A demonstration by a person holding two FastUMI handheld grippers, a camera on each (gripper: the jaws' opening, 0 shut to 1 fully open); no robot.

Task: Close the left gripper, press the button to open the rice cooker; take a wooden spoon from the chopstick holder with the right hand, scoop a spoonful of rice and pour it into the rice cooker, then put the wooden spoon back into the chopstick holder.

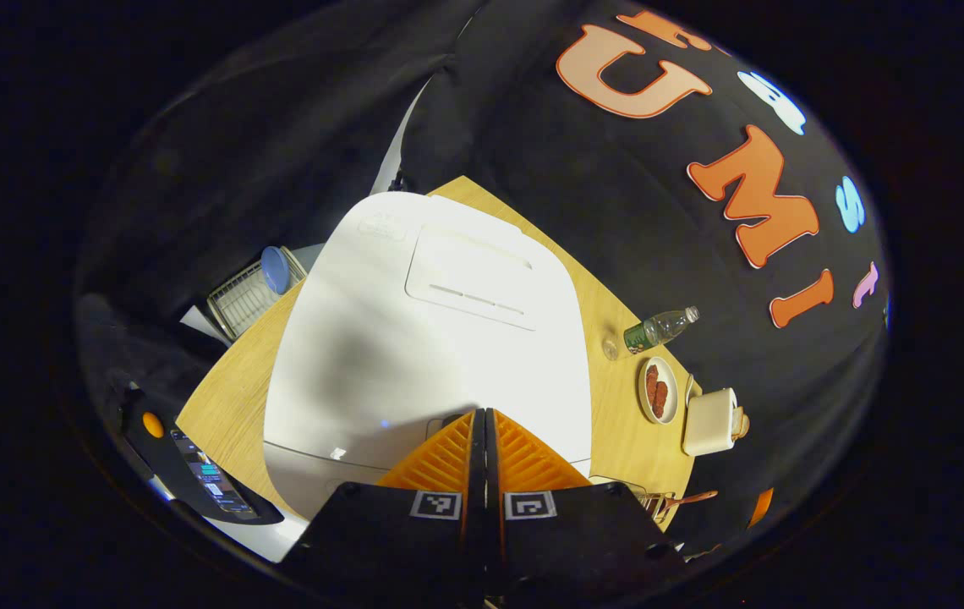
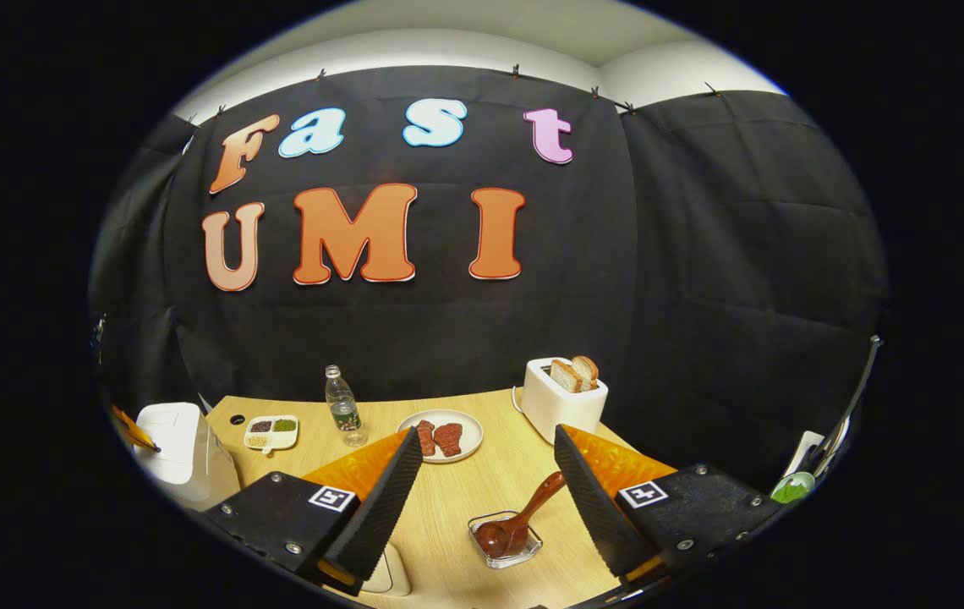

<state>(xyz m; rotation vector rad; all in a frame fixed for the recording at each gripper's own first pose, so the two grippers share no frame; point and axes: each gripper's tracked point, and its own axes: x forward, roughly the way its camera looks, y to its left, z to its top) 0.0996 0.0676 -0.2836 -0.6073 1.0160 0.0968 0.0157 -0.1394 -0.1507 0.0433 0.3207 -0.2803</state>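
My left gripper point(image 1: 483, 412) is closed over the cooker point(image 1: 414, 338) (lid down); right gripper point(image 2: 489, 463) open above the spoon point(image 2: 520, 520).

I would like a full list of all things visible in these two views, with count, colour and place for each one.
rice cooker: 1, white, lid down, on table's left part
wooden table: 1, light wood
water bottle: 1, clear, upright, behind the plate
plate: 1, white, holds two reddish-brown pieces, table centre
toaster: 1, cream, two bread slices in it, right rear
divided dish: 1, white, small fillings, near the cooker
wooden spoon: 1, brown, resting in a clear holder, front
dish rack: 1, pale wire, blue lid in it, beyond the cooker
left gripper: fingers together over the cooker's front edge
right gripper: fingers wide apart above the spoon
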